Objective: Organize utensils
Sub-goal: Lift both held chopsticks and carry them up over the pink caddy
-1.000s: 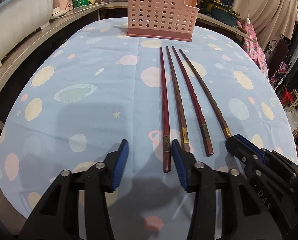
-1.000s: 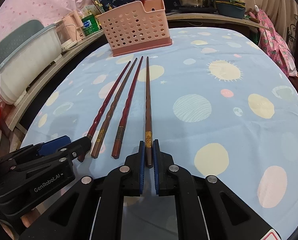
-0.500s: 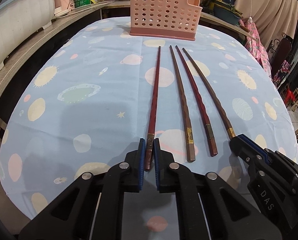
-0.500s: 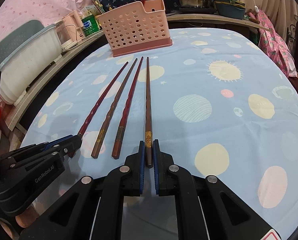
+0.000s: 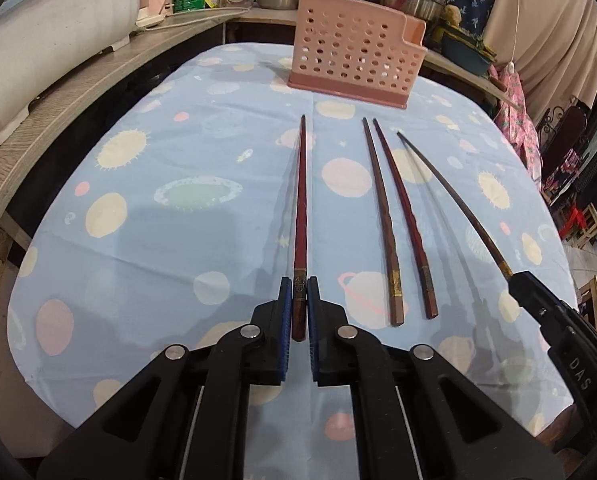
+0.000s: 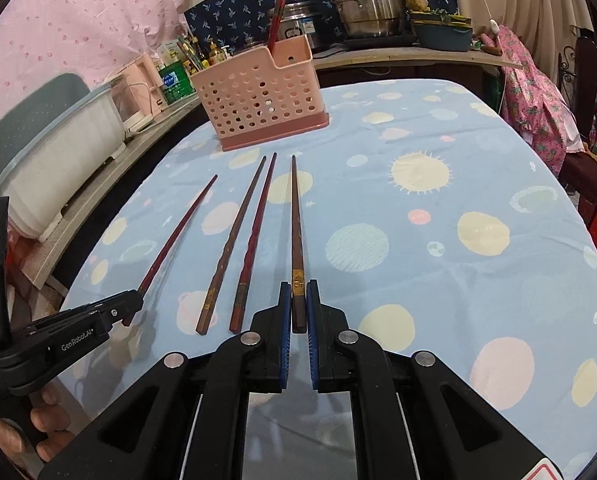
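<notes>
Chopsticks were long, dark red or brown, gold-banded near the butt. Left tool point(image 5: 299, 304) clamped the red chopstick point(image 5: 301, 208); right tool point(image 6: 298, 308) clamped the brown chopstick point(image 6: 296, 224). Two others point(image 6: 238, 248) lay on the desk point(image 6: 438, 264) between them. Both butts sat hidden between pads.

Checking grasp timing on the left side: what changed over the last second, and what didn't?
The left gripper went from open beside the chopsticks to shut on the leftmost red chopstick, which has swung away from the other three and appears raised. The right gripper stayed shut on the rightmost brown chopstick, now also raised. The two middle chopsticks and the pink holder have not moved.
</notes>
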`<state>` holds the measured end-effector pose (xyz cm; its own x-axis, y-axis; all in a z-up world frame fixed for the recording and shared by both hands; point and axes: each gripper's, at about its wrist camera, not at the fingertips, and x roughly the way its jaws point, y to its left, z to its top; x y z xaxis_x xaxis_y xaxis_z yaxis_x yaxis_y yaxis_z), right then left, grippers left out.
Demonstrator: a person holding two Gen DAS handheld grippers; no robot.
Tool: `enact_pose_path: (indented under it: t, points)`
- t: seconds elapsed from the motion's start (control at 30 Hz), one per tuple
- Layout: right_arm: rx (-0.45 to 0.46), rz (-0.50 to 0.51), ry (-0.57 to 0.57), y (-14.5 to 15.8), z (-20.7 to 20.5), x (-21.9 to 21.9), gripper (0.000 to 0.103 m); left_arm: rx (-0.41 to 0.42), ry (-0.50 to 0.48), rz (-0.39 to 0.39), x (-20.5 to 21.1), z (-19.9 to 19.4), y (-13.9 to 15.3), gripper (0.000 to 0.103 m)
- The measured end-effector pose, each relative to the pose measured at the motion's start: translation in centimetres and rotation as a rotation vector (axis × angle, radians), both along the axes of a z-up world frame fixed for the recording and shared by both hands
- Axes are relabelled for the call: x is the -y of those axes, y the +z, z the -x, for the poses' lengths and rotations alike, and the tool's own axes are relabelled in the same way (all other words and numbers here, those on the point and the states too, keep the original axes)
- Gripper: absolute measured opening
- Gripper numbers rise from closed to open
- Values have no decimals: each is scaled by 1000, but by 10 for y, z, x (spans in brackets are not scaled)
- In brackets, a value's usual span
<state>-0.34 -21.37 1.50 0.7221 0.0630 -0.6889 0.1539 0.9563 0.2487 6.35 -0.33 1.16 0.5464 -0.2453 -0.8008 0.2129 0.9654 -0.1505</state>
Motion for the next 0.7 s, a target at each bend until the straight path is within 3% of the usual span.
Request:
enact_pose_path:
  t: [0.7]
  points:
    - [336,22,-96,133,11,42,7,233,48,110,-32,-8,123,7]
